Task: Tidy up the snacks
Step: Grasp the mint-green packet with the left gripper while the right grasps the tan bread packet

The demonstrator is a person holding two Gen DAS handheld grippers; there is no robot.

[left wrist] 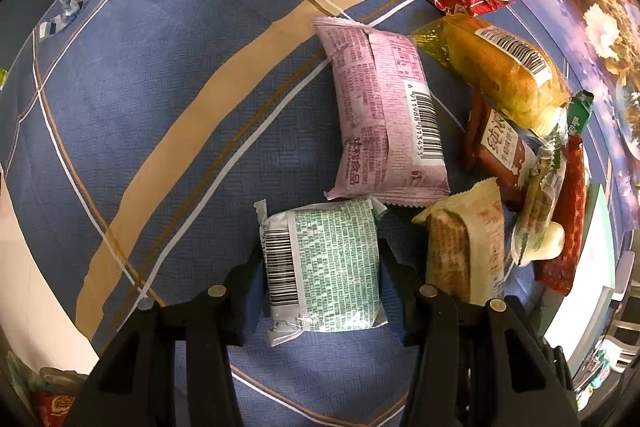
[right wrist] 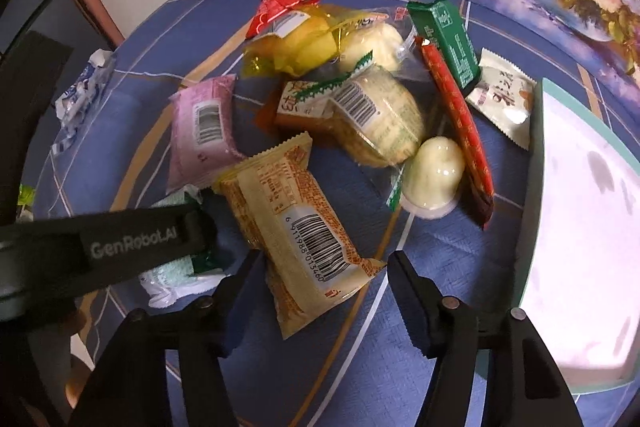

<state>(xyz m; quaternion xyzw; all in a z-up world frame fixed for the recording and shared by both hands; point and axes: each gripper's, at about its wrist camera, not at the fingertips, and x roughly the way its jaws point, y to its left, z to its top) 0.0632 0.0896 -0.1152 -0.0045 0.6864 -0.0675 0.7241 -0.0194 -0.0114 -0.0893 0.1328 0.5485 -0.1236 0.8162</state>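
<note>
Both grippers matte black plastic: left gripper, right gripper. Angular linkage arms, round silver pivot pins, blue pads inside the jaws. Grey "GenRobot.AI" lettering on the left gripper's finger.

Counted ahead of the right gripper: eleven wrapped snacks, one crumpled blue wrapper, one white tray.
</note>
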